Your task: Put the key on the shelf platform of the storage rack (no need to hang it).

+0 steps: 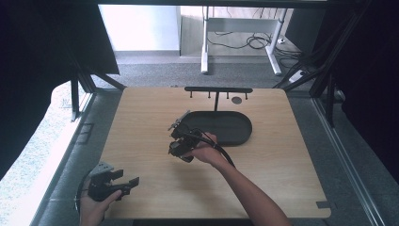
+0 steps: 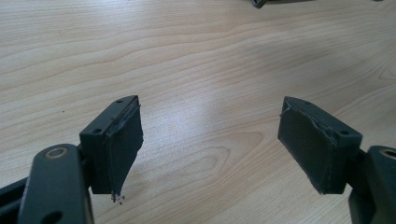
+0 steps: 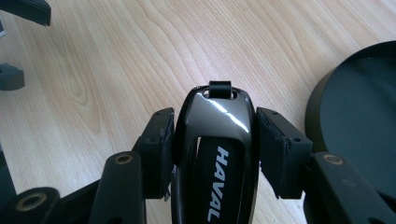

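Note:
A glossy black car key fob [image 3: 217, 140] with white HAVAL lettering and a small strap loop at its tip sits between the jaws of my right gripper [image 3: 215, 116], which is shut on it. This gripper [image 1: 179, 149] hangs above the middle of the wooden table, just left of a dark oval tray [image 1: 235, 137]; the tray's rim [image 3: 322, 107] curves at the right of the right gripper view. My left gripper [image 1: 129, 181] rests at the near left corner, open, and its pads [image 2: 123, 144] stand wide apart over bare wood.
A black rack [image 1: 217, 89] with several small hooks stands at the table's far edge behind the tray. A dark round mark [image 1: 236, 100] lies beside it. Dark frame posts flank the table [image 1: 282, 160], and grey floor lies beyond.

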`<state>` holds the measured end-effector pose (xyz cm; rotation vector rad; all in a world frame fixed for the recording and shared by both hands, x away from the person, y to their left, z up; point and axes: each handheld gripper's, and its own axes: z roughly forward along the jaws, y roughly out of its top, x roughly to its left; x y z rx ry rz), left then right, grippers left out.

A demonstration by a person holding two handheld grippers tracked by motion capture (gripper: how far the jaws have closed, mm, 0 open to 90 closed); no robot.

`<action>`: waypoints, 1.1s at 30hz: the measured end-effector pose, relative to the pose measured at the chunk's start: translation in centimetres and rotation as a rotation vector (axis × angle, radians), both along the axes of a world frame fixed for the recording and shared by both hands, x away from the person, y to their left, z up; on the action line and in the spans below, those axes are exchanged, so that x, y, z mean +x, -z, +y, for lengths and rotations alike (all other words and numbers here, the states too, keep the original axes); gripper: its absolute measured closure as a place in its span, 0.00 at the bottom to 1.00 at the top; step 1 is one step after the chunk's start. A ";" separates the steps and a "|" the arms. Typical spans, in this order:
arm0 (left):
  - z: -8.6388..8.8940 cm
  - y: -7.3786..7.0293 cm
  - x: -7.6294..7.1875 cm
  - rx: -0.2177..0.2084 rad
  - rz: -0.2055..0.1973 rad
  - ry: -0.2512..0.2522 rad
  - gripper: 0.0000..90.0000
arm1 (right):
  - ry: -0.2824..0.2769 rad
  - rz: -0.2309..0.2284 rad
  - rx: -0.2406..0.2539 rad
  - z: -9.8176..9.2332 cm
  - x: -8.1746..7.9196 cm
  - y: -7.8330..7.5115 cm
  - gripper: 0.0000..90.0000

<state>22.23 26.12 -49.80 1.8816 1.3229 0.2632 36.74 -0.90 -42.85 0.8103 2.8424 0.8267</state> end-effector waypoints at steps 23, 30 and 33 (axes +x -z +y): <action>0.0 0.0 0.0 0.001 0.003 0.001 0.25 | 0.064 -0.030 0.010 -3.9 0.6 -1.8 0.55; -0.1 0.0 0.0 0.000 0.000 -0.001 0.25 | 0.089 -0.035 0.007 -5.2 0.8 -2.3 0.55; -0.1 0.0 0.0 0.001 0.003 0.000 0.25 | 0.101 -0.040 0.007 -5.9 1.0 -2.5 0.55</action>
